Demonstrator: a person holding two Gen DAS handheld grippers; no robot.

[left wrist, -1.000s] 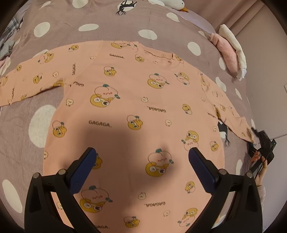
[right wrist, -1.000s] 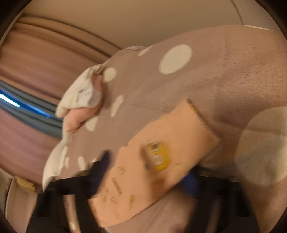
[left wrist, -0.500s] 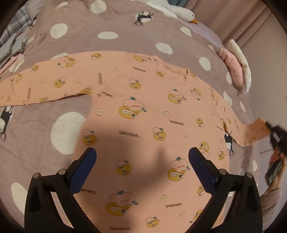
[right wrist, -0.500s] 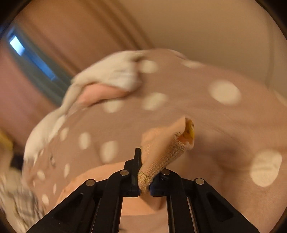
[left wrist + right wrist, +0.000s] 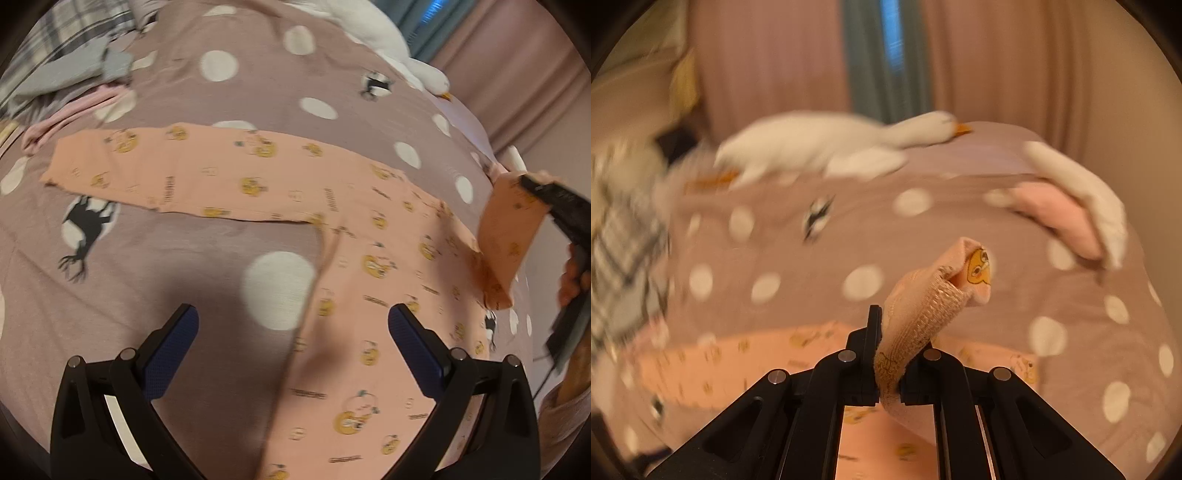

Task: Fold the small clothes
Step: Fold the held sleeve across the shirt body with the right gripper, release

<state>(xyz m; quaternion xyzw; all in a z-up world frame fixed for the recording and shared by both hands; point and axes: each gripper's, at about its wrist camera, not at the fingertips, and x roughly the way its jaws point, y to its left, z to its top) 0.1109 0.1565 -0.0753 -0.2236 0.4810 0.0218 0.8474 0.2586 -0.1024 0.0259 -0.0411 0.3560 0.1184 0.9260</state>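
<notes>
A peach long-sleeved shirt with yellow cartoon prints lies flat on the spotted bedspread. Its left sleeve stretches out flat to the left. My left gripper is open and empty, hovering above the shirt's left edge. My right gripper is shut on the ribbed cuff of the right sleeve. In the left wrist view the right gripper holds that sleeve lifted off the bed at the far right.
A white plush goose lies at the bed's far side. A pink and white bundle sits at the right. Grey, plaid and pink clothes lie at the far left. Curtains hang behind.
My right gripper has lifted the right sleeve higher off the bed and swung toward the shirt's body. My left gripper has shifted left, so the left sleeve is now in front of it.
</notes>
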